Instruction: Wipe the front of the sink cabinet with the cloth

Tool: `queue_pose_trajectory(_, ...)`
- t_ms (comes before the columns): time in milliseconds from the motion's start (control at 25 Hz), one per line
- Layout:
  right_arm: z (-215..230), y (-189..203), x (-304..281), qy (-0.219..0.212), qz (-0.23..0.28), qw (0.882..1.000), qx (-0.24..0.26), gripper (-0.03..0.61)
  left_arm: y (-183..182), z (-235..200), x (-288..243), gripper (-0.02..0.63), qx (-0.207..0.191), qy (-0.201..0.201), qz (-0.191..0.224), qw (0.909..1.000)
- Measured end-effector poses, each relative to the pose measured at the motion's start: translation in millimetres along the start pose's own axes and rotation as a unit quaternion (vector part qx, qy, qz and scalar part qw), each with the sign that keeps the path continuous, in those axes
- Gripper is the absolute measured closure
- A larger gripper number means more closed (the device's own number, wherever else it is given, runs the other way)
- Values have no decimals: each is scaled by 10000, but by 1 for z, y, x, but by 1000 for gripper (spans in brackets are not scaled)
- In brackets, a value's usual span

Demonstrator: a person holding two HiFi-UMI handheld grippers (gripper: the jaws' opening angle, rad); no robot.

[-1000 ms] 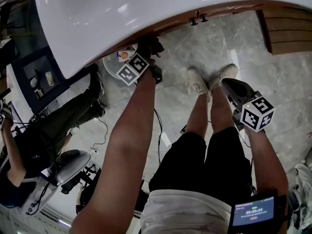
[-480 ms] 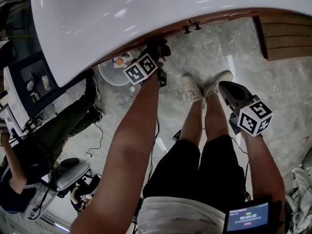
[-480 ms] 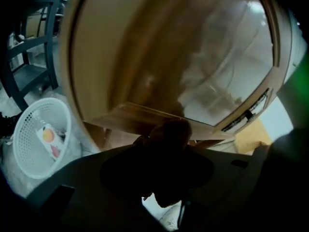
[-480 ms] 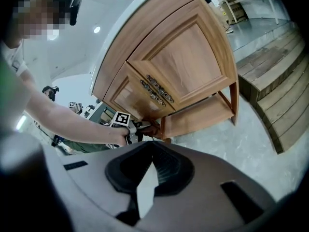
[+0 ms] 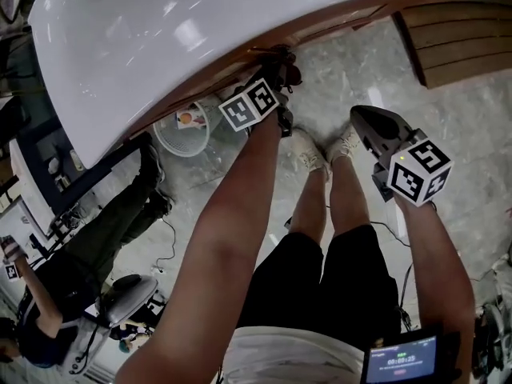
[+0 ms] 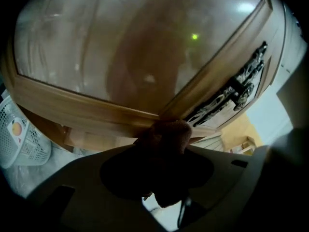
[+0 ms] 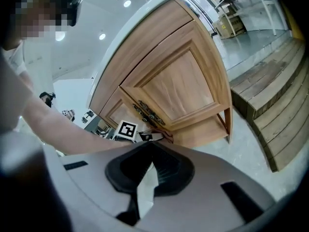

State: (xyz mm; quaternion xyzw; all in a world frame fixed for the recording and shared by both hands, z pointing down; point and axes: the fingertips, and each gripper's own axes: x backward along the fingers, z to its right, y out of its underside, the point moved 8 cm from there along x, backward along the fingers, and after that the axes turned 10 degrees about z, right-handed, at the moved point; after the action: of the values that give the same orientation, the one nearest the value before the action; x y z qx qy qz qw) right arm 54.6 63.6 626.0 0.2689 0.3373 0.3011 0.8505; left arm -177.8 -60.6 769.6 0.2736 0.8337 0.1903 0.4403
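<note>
The wooden sink cabinet (image 7: 178, 86) stands under a white sink counter (image 5: 160, 46). My left gripper (image 6: 161, 146) is shut on a brown cloth (image 6: 166, 134), which presses on the lower frame of a cabinet door (image 6: 120, 47), just left of the dark metal handles (image 6: 236, 83). In the head view the left gripper (image 5: 278, 69) reaches under the counter edge, the cloth (image 5: 284, 54) dark at its tip. My right gripper (image 5: 370, 126) hangs off to the right above the floor, away from the cabinet. Its jaws (image 7: 152, 146) are closed with nothing in them.
A white plastic basket (image 5: 182, 130) stands on the floor left of the cabinet. Wooden steps (image 5: 456, 38) lie at the right. A seated person (image 5: 96, 230) and a stool (image 5: 128, 290) are at the left. The holder's feet (image 5: 308, 150) stand on the marble floor.
The left gripper with the cloth has slid rightward along the cabinet front, close to the door handles. The right gripper has barely moved.
</note>
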Motion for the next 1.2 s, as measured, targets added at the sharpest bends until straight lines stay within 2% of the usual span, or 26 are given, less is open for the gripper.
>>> queue_pose_trajectory(160,1,-12,2,-61,61,9999,90,565,-5,24,-3,437,4,296,209,9993)
queue_pose_trajectory(280,-3,-18,14,-58,119,9998,122,565,-9,49,12,437,-325,653,208,9971)
queue_pose_trajectory(440,-8,-20,33,91,42,9999,88,565,-2,73,44,437,-716,1048,-55,9919)
queue_pose_trajectory(520,-9,-20,24,14,36,9999,97,565,-10,69,60,437,-888,1069,-164,9902)
queue_pose_trajectory(640,-20,-33,1,-343,120,9992,167,565,-38,71,82,436,-1304,1093,-155,9853)
queue_pose_trajectory(880,-67,-59,2,-677,-32,9965,492,565,-67,93,156,436,-1735,1296,10,9763)
queue_pose_trajectory(1040,-95,-79,2,-778,-40,9951,606,565,-91,96,202,437,-1849,1280,155,9743)
queue_pose_trajectory(1200,-115,-93,8,-783,-97,9937,791,565,-102,99,244,436,-1776,1238,364,9756)
